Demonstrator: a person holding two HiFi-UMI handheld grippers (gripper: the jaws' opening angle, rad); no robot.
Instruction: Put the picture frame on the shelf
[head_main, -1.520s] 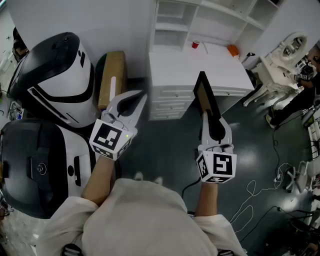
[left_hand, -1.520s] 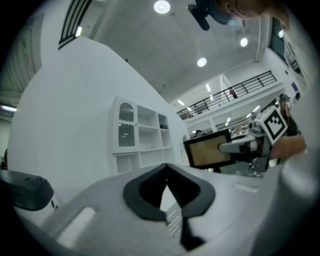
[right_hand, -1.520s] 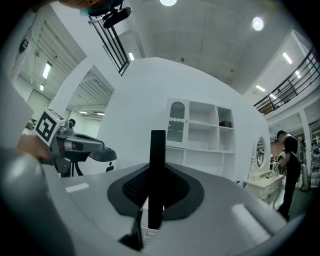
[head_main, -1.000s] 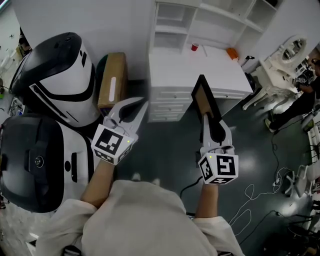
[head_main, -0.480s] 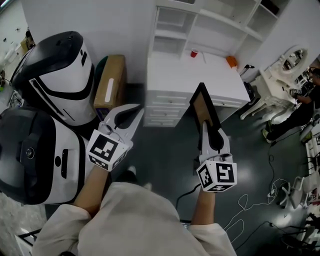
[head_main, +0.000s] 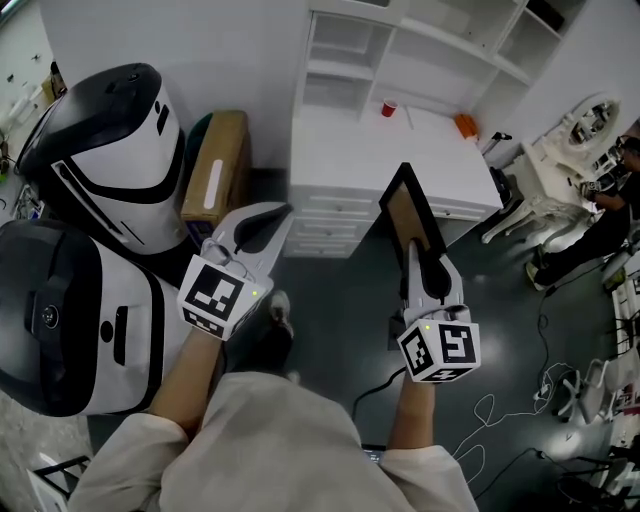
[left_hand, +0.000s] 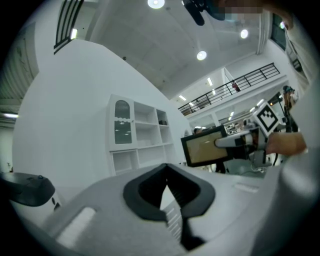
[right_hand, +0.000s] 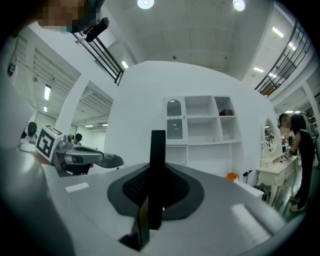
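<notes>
A black picture frame with a brown face stands upright on edge, held at its lower end by my right gripper, which is shut on it. In the right gripper view the picture frame shows edge-on between the jaws. Ahead stands the white shelf unit on top of a white desk with drawers. My left gripper hovers to the left at about the same height, shut with nothing in it. From the left gripper view I see its own closed tips and the picture frame off to the right.
Two large white-and-black machines crowd the left side, with a cardboard box behind them. A red cup and an orange object sit on the desk. A white dressing table and floor cables are at right.
Both grippers have been carried a little toward the white desk and shelf, the frame still held upright in the right one. The person's foot has stepped forward.
</notes>
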